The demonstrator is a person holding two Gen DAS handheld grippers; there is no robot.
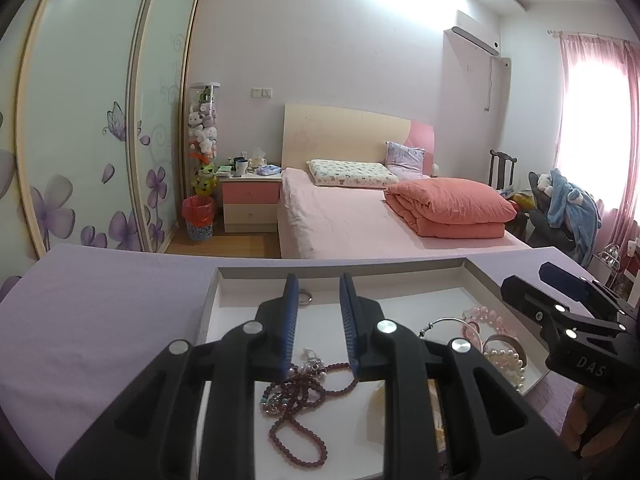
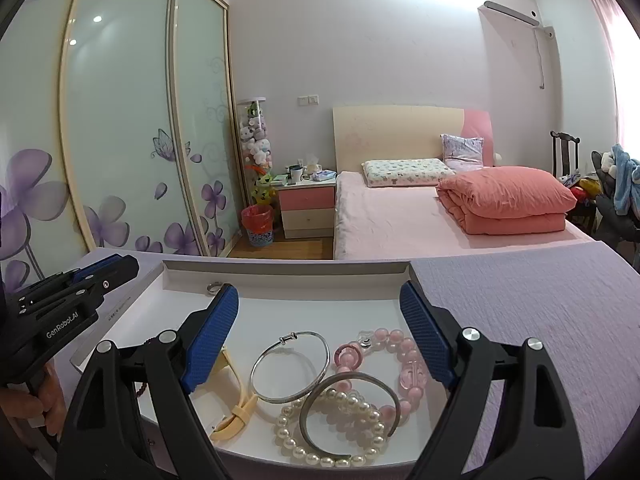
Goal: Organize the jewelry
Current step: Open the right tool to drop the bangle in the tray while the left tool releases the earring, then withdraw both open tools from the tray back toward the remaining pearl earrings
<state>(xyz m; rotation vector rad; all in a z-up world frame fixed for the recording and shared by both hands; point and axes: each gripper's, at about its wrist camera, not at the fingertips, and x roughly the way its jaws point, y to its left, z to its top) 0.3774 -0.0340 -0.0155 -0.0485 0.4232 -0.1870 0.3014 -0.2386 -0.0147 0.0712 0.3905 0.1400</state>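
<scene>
White tray (image 2: 280, 270) on lilac surface (image 2: 520, 300) holds jewelry. Left hand-held gripper (image 1: 320, 292): jaws slightly apart, empty, near ring (image 1: 306, 296). Right hand-held gripper (image 2: 320, 300): jaws wide apart over bangle (image 2: 290, 366).

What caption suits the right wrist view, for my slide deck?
Open right gripper poised over a white tray of bangles, pearl bracelet and pink beads.
</scene>
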